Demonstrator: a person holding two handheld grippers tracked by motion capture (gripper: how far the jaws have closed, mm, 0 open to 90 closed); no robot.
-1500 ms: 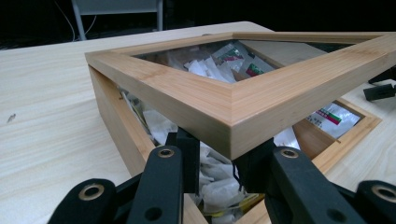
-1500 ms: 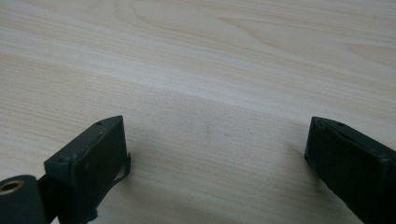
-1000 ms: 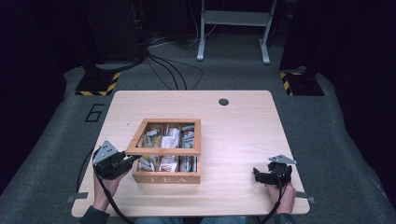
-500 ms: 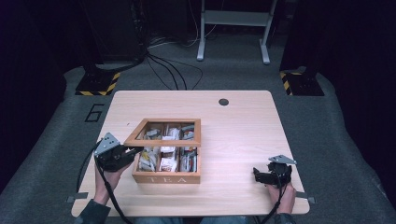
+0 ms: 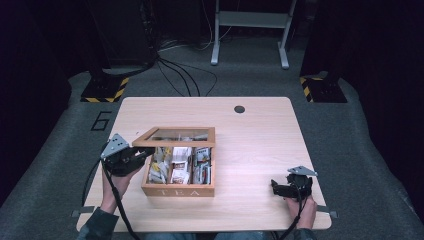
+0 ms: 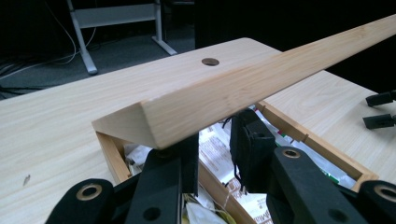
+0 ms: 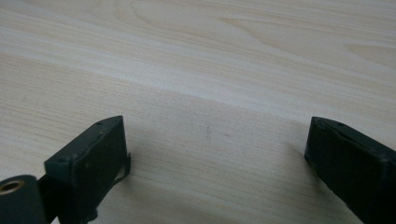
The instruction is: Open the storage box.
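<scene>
Tea box (image 5: 178,190): a wooden box marked TEA, set on the table (image 5: 260,145) near the person's edge, a bit left of the middle. Packets of tea (image 5: 180,167) are seen packed inside, in rows.

Lid (image 5: 175,136): a wooden frame with a clear pane, hinged at the far side of the tea box. It's held part open, the front edge raised above the box and tilted up, so the packets can be got at.

Left gripper (image 5: 142,156): placed just left of the tea box, jaws nearly together. In the left gripper view the lid's front corner (image 6: 154,119) is seen resting on top of the jaw tips (image 6: 187,154), so it looks propped from below rather than pinched, tbh. Whether a sliver of wood is nipped cannot be told.

Left hand pose: forearm brought in from the near edge, gripper angled toward the tea box and tipped up a little.

Right gripper (image 5: 280,186): parked well right of the tea box, near the table's front right corner, jaws spread wide with nothing but bare tabletop between them (image 7: 210,135). Probably kept free for picking a packet.
</scene>
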